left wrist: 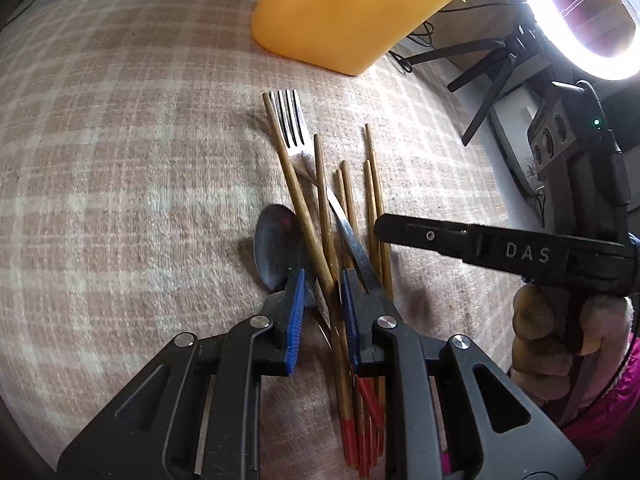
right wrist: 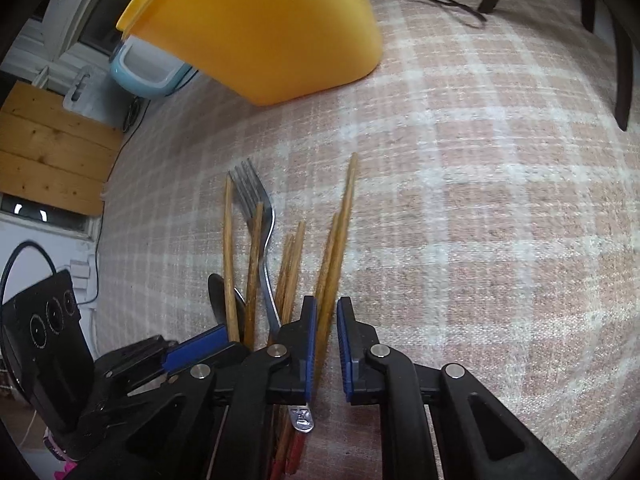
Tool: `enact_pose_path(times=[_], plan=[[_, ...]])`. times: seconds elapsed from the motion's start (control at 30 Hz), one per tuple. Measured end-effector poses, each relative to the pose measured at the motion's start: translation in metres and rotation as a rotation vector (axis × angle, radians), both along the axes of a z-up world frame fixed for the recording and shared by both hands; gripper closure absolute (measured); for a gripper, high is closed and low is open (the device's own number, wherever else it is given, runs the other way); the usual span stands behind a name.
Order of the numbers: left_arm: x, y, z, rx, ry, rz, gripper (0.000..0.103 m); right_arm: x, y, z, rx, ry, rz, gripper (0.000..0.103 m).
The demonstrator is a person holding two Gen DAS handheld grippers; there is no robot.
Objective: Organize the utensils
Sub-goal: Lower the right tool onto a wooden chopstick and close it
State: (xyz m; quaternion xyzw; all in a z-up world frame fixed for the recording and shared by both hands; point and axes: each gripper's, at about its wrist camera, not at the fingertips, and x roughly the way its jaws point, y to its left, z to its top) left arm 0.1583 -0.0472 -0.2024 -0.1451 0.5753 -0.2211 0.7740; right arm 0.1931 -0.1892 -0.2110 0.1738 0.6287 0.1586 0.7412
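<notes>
Several wooden chopsticks (left wrist: 298, 200) with red ends lie in a loose bundle on the checked cloth (left wrist: 120, 160), mixed with a steel fork (left wrist: 292, 120) and a spoon (left wrist: 276, 244). My left gripper (left wrist: 322, 288) is open, its blue pads straddling the chopsticks and the fork handle. My right gripper (right wrist: 326, 320) is open around two chopsticks (right wrist: 340, 236) at the bundle's right side; it also shows in the left wrist view (left wrist: 384, 230). The fork (right wrist: 256, 200) lies left of them. A yellow tub (left wrist: 340, 12) stands beyond the pile.
A ring light (left wrist: 580, 20) on a black tripod stands at the right edge of the cloth. A pale blue box (right wrist: 148, 68) sits behind the yellow tub (right wrist: 260, 28). Cables trail at the far edge. Wooden boards (right wrist: 52, 148) lie at the left.
</notes>
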Motion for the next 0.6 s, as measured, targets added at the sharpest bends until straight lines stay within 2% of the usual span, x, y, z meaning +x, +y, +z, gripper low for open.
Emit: enact_pose_path(times=[0.2, 0.37, 0.6], plan=[[0.006, -0.003, -0.003, 0.018, -0.018, -0.010, 0.095, 0.002, 0.019, 0.004, -0.090, -0.018, 0.060, 0.100], [0.005, 0.004, -0.003, 0.024, -0.021, -0.024, 0.098, 0.006, 0.012, 0.003, -0.135, -0.009, 0.090, 0.101], [0.006, 0.003, -0.001, 0.054, -0.011, -0.056, 0.098, 0.016, 0.020, 0.000, -0.166, 0.014, 0.098, 0.095]])
